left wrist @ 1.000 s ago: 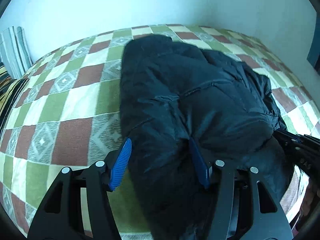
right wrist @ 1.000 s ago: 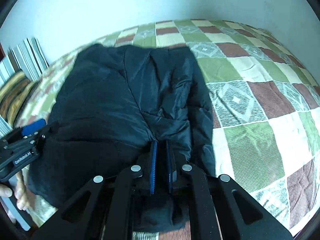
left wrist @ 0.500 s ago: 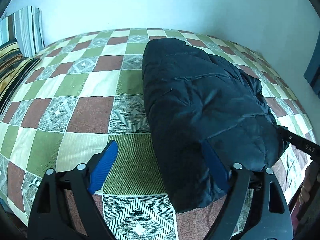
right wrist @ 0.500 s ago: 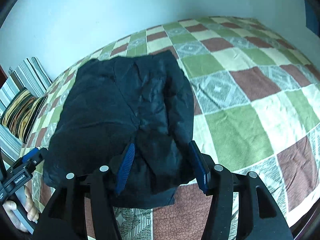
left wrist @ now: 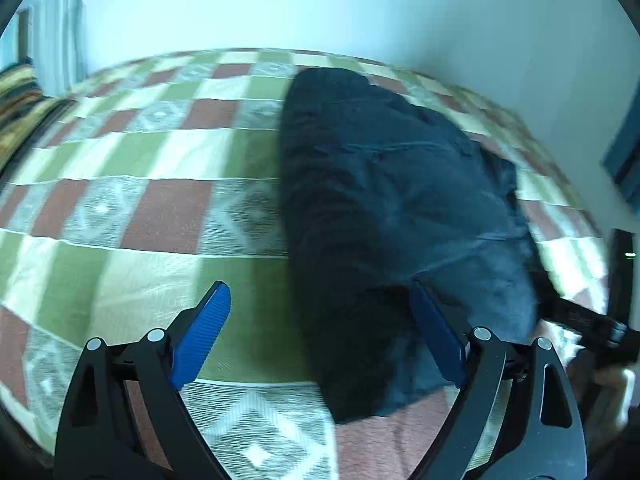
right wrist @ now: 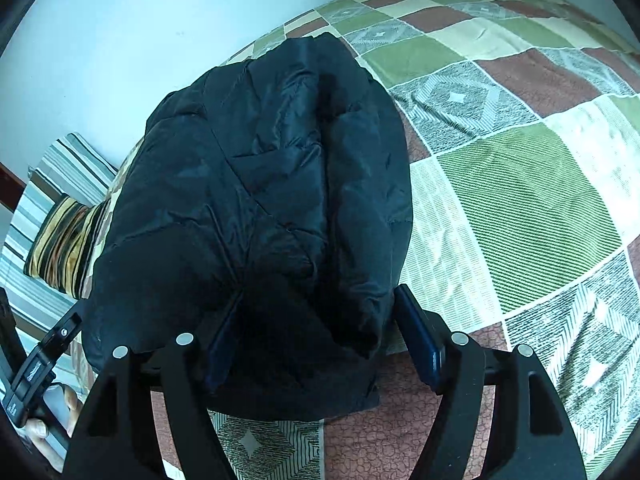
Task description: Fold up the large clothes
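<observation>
A black puffy jacket (left wrist: pixel 384 208) lies folded in a thick bundle on the checked bedspread (left wrist: pixel 132 216). My left gripper (left wrist: pixel 320 332) is open and holds nothing, its right pad at the jacket's near edge, its left pad over bare bedspread. In the right wrist view the jacket (right wrist: pixel 260 200) fills the middle. My right gripper (right wrist: pixel 320 340) is open, its jaws standing on either side of the jacket's near end without pinching it. The other gripper shows at the edge of each view.
The bed is covered by a green, maroon and cream checked spread (right wrist: pixel 520 184). Striped pillows (right wrist: pixel 60 220) lie at the bed's left end. A pale wall (left wrist: pixel 320 4) runs behind the bed. A dark object (left wrist: pixel 624 160) hangs at the right.
My right gripper opened and let go of the jacket. Both grippers drew back from the bundle, which now rests on the bed. The left view is blurred from motion.
</observation>
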Available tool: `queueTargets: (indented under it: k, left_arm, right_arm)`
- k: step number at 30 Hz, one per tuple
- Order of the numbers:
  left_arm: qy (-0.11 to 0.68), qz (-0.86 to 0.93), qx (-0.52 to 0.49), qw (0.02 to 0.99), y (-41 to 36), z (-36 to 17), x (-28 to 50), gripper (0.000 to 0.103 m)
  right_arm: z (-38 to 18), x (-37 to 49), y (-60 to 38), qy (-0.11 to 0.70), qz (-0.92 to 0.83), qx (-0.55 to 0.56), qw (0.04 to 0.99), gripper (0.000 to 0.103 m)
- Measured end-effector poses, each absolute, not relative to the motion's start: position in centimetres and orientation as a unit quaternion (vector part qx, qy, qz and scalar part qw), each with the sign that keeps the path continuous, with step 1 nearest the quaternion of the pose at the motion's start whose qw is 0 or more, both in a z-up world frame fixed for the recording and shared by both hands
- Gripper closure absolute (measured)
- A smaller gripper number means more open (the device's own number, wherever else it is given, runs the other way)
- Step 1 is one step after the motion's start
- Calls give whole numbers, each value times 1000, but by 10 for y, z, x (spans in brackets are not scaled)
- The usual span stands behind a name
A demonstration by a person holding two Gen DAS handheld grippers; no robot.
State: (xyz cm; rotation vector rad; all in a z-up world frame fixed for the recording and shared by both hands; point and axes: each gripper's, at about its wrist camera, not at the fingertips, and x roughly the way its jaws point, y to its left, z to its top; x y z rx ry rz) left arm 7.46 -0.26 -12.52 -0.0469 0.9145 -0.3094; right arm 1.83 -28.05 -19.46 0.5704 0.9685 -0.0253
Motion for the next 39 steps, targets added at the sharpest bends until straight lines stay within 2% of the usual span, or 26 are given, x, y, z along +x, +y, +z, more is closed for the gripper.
queueTargets:
  k: [7,22,25,29,39]
  left_arm:
    - [456,-155,-19,876,-8,-140,82,9]
    - [447,-149,14,882,-17,-146,81,9]
    - [446,-149,18,882,-18,-145,81,9]
    - [445,-150,22,883,-18,-145,81,9]
    - [444,-147,25,884,-14,-144,85,10]
  right_arm:
    - [-199,20,-283,462,-5,277,842,32]
    - [-203,26,-280,462,-5,269,845,33]
    - [-202,25,-277,461,-4,268,846,36]
    - [-200,29,-269,460,2,259,849,46]
    - [-188,46,-234,460,-10,193,867,58]
